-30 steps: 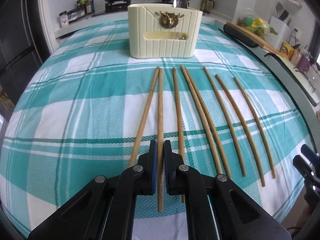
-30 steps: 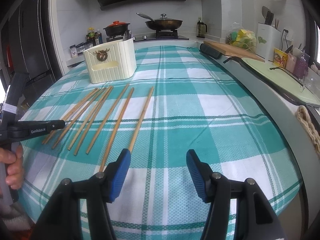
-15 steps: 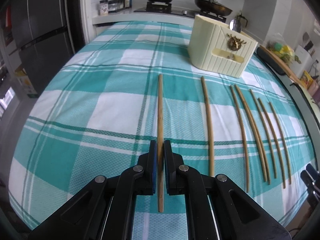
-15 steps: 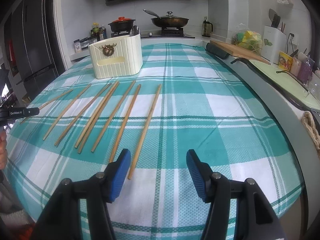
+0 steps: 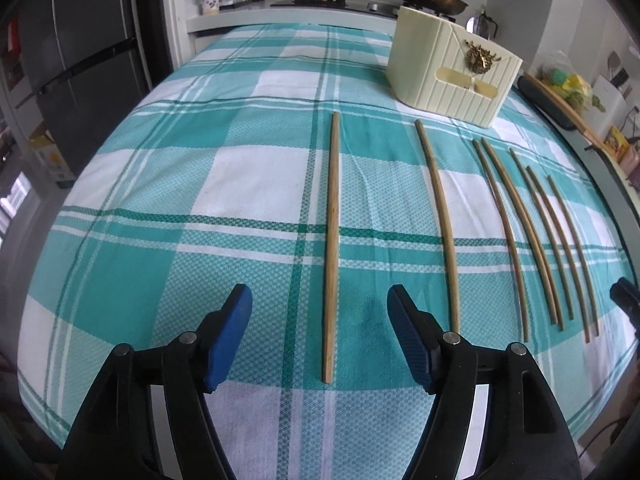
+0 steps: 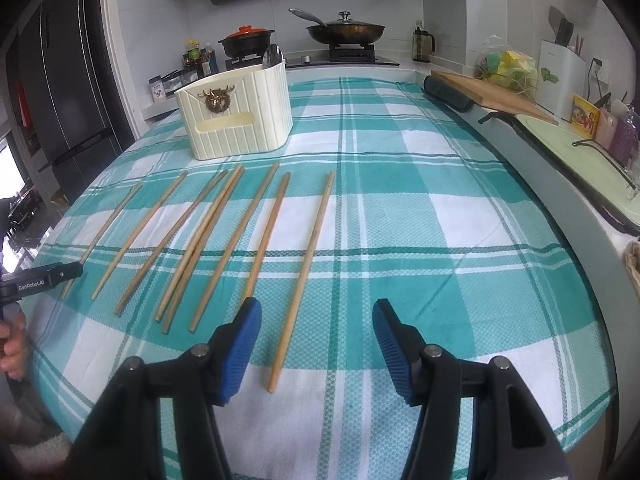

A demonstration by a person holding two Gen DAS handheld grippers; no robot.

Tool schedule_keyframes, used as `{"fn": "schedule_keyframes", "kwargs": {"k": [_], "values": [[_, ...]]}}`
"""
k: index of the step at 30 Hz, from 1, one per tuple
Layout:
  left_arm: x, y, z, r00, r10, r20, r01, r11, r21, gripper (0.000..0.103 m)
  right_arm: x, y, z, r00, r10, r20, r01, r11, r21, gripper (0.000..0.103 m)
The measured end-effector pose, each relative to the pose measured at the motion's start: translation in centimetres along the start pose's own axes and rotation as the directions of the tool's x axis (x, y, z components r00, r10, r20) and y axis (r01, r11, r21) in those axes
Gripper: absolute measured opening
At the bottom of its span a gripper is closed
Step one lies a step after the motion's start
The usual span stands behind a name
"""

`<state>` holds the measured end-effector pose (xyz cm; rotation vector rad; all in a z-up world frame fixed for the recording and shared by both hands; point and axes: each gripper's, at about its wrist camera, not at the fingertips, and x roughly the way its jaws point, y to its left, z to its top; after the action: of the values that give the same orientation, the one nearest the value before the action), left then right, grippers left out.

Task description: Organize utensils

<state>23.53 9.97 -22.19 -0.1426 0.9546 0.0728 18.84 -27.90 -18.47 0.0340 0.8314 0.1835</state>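
Observation:
Several wooden chopsticks lie side by side on the teal plaid tablecloth. My left gripper is open, its blue pads either side of the leftmost chopstick, which lies flat on the cloth apart from the others. My right gripper is open and empty over the near end of the rightmost chopstick. A cream ribbed utensil holder with a gold deer emblem stands behind the row; it also shows in the right wrist view, with a spoon in it.
The table's right edge borders a grey counter with a wooden cutting board and a dish rack. A stove with a red-lidded pot and a pan is at the back. A dark fridge stands left.
My left gripper carried one chopstick to the left, away from the row, set it on the cloth and opened. My right gripper moved slightly forward and stayed open.

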Motion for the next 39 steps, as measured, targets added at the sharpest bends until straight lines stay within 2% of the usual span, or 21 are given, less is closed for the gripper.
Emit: {"fn": "schedule_keyframes", "kwargs": {"k": [2,9,15,18,20,23,26,30,34,38,39], "values": [[-0.2,0.2,0.1,1.0,-0.01,-0.001,0.01,1.0,-0.005,0.075,1.0,0.5,0.2,1.0,0.008,-0.025,-0.008,1.0,-0.012,0.059],[0.5,1.5,1.5,0.999,-0.023,-0.022,0.023,0.999,-0.031,0.078,4.1,1.6,-0.5,0.991,-0.066,-0.113,0.054,0.993,-0.105,0.059],[3.0,1.4,3.0,0.998,-0.009,-0.067,0.01,1.0,0.009,0.078,4.6,1.4,0.1,0.992,-0.037,-0.12,0.021,0.991,-0.129,0.06],[3.9,0.8,3.8,0.997,0.016,-0.076,-0.011,0.998,0.063,0.081,5.2,1.3,0.6,0.991,-0.032,-0.127,0.015,0.991,-0.134,0.065],[4.6,0.5,4.3,0.996,0.029,-0.087,-0.02,0.994,0.104,0.087,5.5,1.3,0.9,0.991,-0.028,-0.128,0.009,0.99,-0.142,0.067],[5.3,0.4,5.0,0.995,0.022,-0.1,-0.009,0.992,0.125,0.093,6.2,1.0,1.6,0.988,-0.026,-0.15,0.005,0.991,-0.135,0.076],[5.9,0.4,5.8,0.994,0.018,-0.111,-0.002,0.99,0.141,0.094,6.9,0.9,2.3,0.986,-0.018,-0.165,-0.006,0.99,-0.143,0.079],[6.8,0.5,7.1,0.993,0.009,-0.122,0.009,0.99,0.142,0.094,7.9,0.7,3.4,0.985,-0.009,-0.174,-0.017,0.989,-0.148,0.079],[8.0,0.0,9.0,0.992,0.008,-0.123,0.01,0.989,0.148,0.087,9.4,0.4,5.0,0.987,-0.003,-0.163,-0.024,0.986,-0.163,0.077],[9.1,-0.7,10.9,0.992,-0.002,-0.13,0.023,0.987,0.162,0.078,11.1,0.3,7.4,0.987,-0.001,-0.162,-0.025,0.987,-0.159,0.051],[9.4,-0.9,11.3,0.991,-0.007,-0.133,0.028,0.986,0.162,0.077,11.7,0.2,8.1,0.987,-0.003,-0.163,-0.022,0.988,-0.154,0.048]]}}
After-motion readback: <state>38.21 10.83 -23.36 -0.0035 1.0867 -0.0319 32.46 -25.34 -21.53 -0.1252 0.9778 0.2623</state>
